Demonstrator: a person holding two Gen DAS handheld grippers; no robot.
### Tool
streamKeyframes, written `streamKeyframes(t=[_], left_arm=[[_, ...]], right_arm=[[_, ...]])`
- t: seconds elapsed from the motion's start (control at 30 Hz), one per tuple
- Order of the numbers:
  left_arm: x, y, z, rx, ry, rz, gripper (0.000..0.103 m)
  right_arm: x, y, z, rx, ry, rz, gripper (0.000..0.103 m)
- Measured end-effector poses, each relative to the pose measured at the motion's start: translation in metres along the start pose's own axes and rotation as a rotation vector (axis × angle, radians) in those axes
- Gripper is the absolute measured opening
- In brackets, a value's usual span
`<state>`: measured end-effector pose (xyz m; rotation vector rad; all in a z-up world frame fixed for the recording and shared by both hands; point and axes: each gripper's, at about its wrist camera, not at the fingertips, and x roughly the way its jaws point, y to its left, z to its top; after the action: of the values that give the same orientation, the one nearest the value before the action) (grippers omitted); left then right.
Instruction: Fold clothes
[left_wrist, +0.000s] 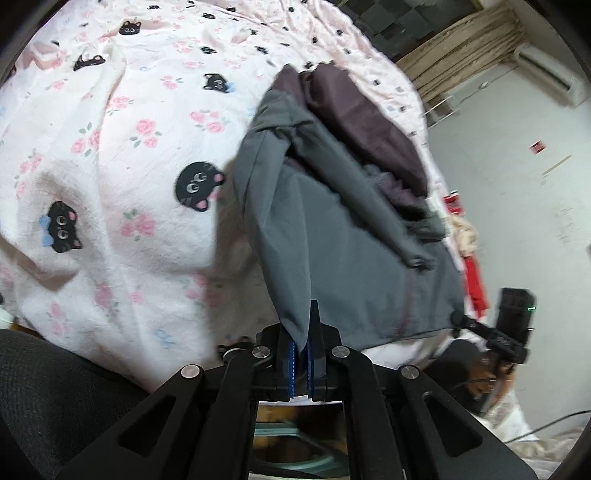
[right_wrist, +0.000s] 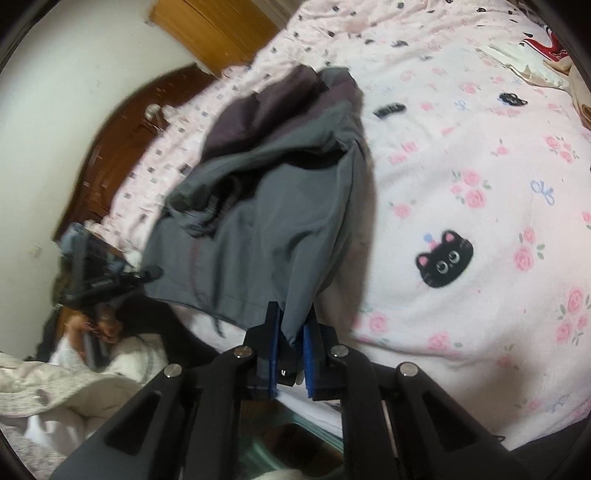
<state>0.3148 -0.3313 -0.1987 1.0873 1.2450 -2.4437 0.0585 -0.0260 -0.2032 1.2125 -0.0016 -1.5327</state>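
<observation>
1. I see the grey garment (left_wrist: 332, 236) lying on the bed (left_wrist: 110, 184), which carries a pink cover printed with roses and black cat faces; in the left wrist view the garment runs from centre toward 1 o'clock.
2. My left gripper (left_wrist: 301, 332) is pressed together, pinching a near corner of the grey garment between its blue-edged fingers (left_wrist: 291, 365).
3. My right gripper (right_wrist: 293, 325) pinches the other near corner of the garment (right_wrist: 266, 221), its fingers (right_wrist: 308, 354) nearly together on the cloth.
4. A dark purple lining (left_wrist: 362, 122) shows at the garment's far end, toward 12 o'clock.
5. In the right wrist view, a wooden headboard (right_wrist: 122, 147) stands at 10 o'clock, beside the bed (right_wrist: 480, 184).
</observation>
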Motion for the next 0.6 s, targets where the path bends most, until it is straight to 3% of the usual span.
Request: streamKeyframes(t=[0.2, 0.6], left_arm=[[-0.017, 0.006, 0.009, -0.065, -0.029, -0.083, 0.003], [-0.034, -0.015, 0.054, -0.038, -0.110, -0.135, 0.003]], right_arm=[[-0.021, 0.005, 0.014, 0.014, -0.044, 0.101, 0.011], [-0.045, 0.033, 0.069, -0.020, -0.135, 0.196, 0.010]])
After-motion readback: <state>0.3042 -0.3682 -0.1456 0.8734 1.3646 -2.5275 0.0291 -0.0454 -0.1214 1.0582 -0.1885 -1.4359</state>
